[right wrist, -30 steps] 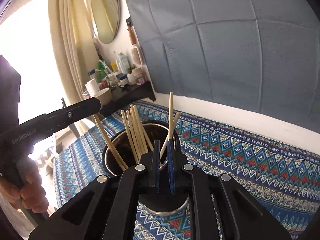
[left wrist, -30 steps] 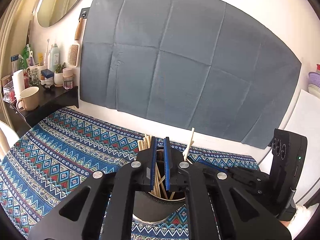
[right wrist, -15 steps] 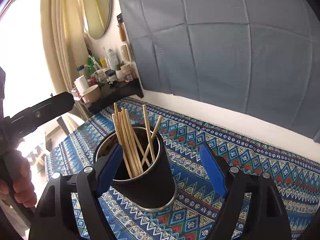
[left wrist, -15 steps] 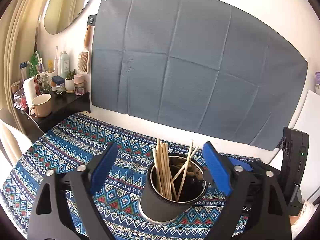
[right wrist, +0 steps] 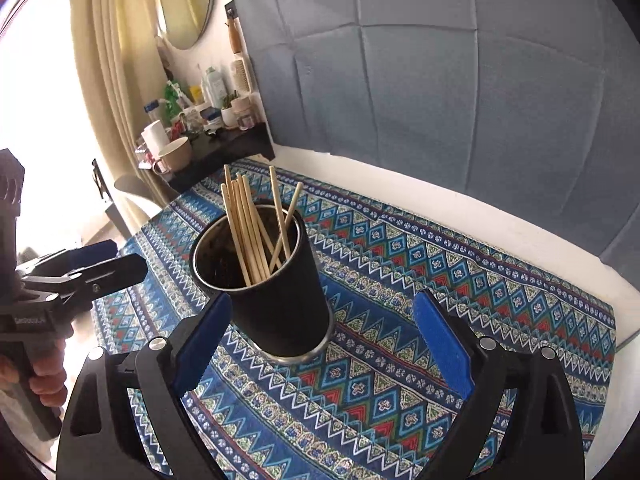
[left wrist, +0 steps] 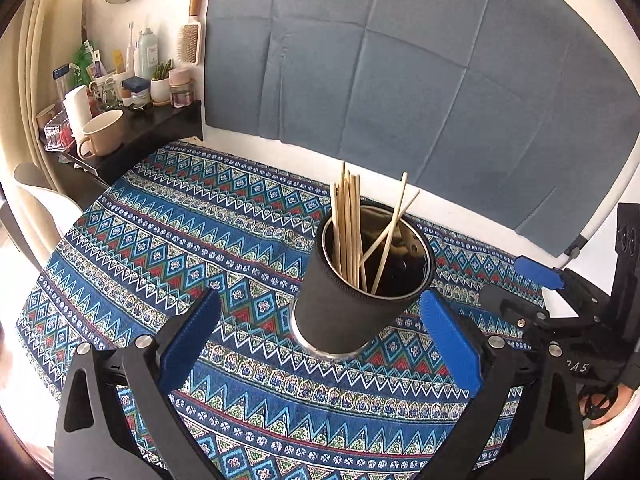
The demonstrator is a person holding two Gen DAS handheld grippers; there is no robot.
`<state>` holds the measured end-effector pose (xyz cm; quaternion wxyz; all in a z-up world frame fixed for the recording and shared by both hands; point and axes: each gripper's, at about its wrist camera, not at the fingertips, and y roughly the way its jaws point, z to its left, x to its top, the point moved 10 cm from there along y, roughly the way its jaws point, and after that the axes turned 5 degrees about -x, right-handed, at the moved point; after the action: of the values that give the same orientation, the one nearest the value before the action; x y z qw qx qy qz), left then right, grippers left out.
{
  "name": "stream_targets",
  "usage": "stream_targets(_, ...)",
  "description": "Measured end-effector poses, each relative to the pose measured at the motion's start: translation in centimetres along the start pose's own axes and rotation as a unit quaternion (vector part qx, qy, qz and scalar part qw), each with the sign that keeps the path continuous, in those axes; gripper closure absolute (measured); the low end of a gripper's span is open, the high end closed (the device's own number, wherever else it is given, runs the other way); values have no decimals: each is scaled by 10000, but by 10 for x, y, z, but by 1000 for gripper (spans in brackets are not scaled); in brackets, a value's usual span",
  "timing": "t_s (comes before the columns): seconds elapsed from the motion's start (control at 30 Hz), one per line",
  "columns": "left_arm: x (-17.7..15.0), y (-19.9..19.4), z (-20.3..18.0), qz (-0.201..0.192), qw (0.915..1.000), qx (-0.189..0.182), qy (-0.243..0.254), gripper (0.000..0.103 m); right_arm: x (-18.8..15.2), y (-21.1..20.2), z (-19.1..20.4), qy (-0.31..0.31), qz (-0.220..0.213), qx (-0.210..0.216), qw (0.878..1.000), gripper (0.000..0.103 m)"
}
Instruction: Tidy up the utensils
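Observation:
A black cup with a steel base [left wrist: 352,312] stands upright on the blue patterned cloth [left wrist: 180,240]. Several wooden chopsticks [left wrist: 348,224] stand in it, most bunched at the left, two leaning crossed at the right. My left gripper [left wrist: 320,344] is open and empty, pulled back in front of the cup. In the right wrist view the same cup [right wrist: 280,300] holds the chopsticks [right wrist: 250,232]. My right gripper [right wrist: 322,344] is open and empty, just short of the cup. The left gripper [right wrist: 96,270] shows at the left edge there; the right gripper [left wrist: 536,276] shows at the right in the left wrist view.
A dark shelf [left wrist: 152,128] at the back left carries a beige mug [left wrist: 102,134], bottles and jars. A grey cloth [left wrist: 400,60] hangs on the wall behind the table. A hairbrush [left wrist: 190,36] hangs beside it. The cloth's far edge meets the white wall.
Both grippers have gone from shut above the cup to wide open and have drawn back. The chopsticks they held close to now stand free in the cup.

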<state>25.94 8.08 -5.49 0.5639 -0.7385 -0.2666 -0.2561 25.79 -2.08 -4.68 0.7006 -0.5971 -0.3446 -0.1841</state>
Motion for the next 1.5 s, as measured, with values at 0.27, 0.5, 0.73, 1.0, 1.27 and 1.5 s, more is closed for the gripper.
stream_targets(0.27, -46, -16, -19, 29, 9996, 267, 5, 6, -42, -33, -20, -104, 252, -104, 9996, 15)
stream_targets(0.5, -86, -36, -57, 309, 9994, -103, -105, 6, -79, -63, -18, -81, 493, 57, 9987, 14)
stream_targets(0.73, -100, -62, -68, 357, 9982, -24, -476, 6, -101, -91, -9, -38, 535, 134, 9985, 11)
stream_targets(1.0, -118, -82, -69, 458, 9947, 161, -908, 6, -112, -118, -11, 162, 628, 179, 9977, 8)
stream_targets(1.27, -132, -85, -92, 719, 9942, -60, -802, 6, -127, -138, -18, 57, 723, -171, 9972, 8)
stream_targets(1.5, -138, -84, -114, 840, 9953, -127, -461, 6, -136, -139, -30, 84, 795, -406, 9960, 8)
